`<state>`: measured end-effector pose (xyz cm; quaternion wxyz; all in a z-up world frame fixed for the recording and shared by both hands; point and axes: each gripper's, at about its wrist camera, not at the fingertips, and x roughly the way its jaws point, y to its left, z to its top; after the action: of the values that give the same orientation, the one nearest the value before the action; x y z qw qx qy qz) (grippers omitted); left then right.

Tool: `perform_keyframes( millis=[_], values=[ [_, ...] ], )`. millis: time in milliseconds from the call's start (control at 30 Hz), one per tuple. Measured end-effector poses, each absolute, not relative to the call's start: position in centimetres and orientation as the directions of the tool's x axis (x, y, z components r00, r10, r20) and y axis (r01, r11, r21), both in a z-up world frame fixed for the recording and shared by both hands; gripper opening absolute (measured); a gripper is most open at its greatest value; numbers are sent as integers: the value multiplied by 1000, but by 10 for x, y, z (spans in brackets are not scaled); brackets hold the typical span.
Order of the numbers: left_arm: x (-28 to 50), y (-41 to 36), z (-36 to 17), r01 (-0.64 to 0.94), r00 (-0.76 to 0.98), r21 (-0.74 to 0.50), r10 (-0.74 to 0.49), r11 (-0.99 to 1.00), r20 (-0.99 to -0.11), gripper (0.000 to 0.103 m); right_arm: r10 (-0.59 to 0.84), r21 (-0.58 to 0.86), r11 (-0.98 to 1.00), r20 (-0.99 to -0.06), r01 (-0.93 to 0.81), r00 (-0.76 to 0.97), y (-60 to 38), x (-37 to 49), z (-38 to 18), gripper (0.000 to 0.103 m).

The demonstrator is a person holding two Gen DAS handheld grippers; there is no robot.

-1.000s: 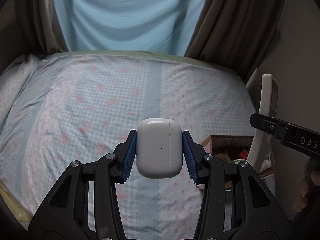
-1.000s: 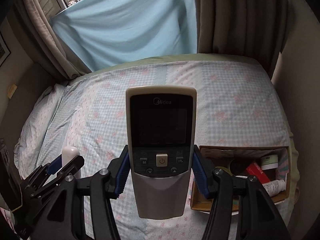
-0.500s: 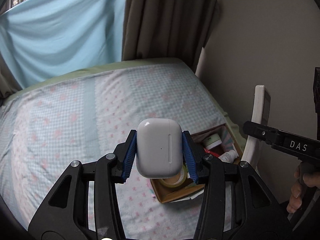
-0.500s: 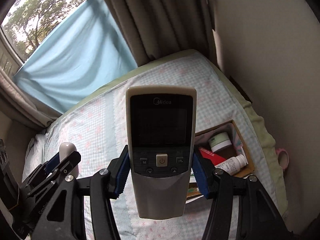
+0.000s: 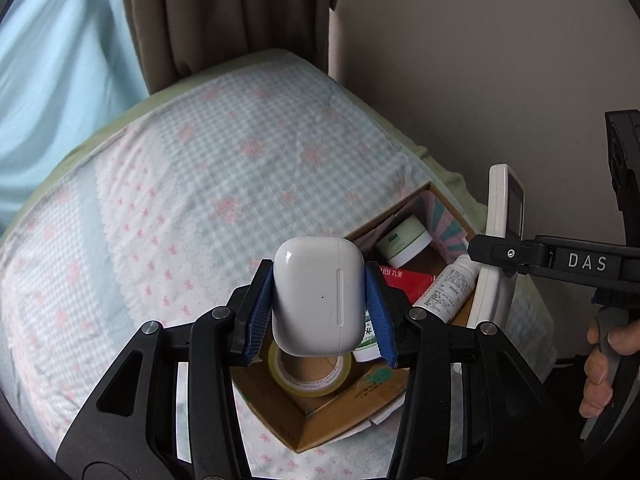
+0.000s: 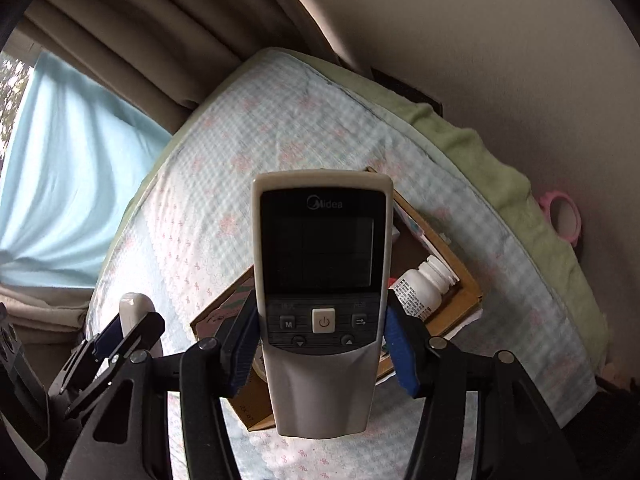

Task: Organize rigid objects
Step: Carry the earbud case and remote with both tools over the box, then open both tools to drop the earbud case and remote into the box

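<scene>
- The left gripper (image 5: 320, 308) is clamped on a white earbud case (image 5: 318, 296), blue pads against its two sides, and holds it in the air above the near end of the cardboard box (image 5: 320, 428) that sits on the bed (image 5: 200, 184).
- The right gripper (image 6: 320, 344) holds a grey-white air-conditioner remote (image 6: 322, 280) by its lower sides, upright, over the same box (image 6: 468, 292).
- The step in hand appears to be setting both items into the box. My advice: place one at a time, so the two grippers do not crowd each other over the opening.
- The earbud case is smooth and rounded, so I would lower it close to the box floor before letting go; dropped from height it would likely bounce or roll.
- Directly beneath the case lies a roll of yellow tape (image 5: 310, 372); a spot beside the roll suits better than its rim.
- Farther into the box sit a green-lidded jar (image 5: 404, 240), a red packet (image 5: 408, 282) and a white bottle (image 5: 448, 286). They leave little free floor.
- The remote is long. It probably needs laying flat along a wall of the box, or it will rest on the bottle.
- The bed is soft, so pressing on the box may tip it.
- Past the box, off the bed's edge, a pink ring-shaped object (image 6: 562, 220) lies by the wall.
</scene>
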<state>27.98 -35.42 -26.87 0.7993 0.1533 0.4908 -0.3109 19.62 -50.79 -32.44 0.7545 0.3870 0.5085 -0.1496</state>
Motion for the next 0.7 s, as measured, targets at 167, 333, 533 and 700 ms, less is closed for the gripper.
perform_keyframes(
  millis=[167, 333, 533, 700],
  values=[
    [293, -368, -321, 692, 265, -28, -290, 721, -919, 41, 246, 479, 547, -876, 687, 415, -523, 204, -366, 53],
    [299, -370, -364, 725, 218, -5, -235, 689, -947, 41, 293, 481, 484, -876, 731, 382, -529, 209, -393, 53],
    [299, -359, -391, 731, 184, 10, -183, 682, -966, 41, 324, 474, 466, -877, 747, 354, -530, 214, -409, 53],
    [302, -358, -402, 736, 191, 45, -144, 676, -971, 41, 320, 442, 466, -892, 766, 320, -532, 223, -412, 53]
  ],
)
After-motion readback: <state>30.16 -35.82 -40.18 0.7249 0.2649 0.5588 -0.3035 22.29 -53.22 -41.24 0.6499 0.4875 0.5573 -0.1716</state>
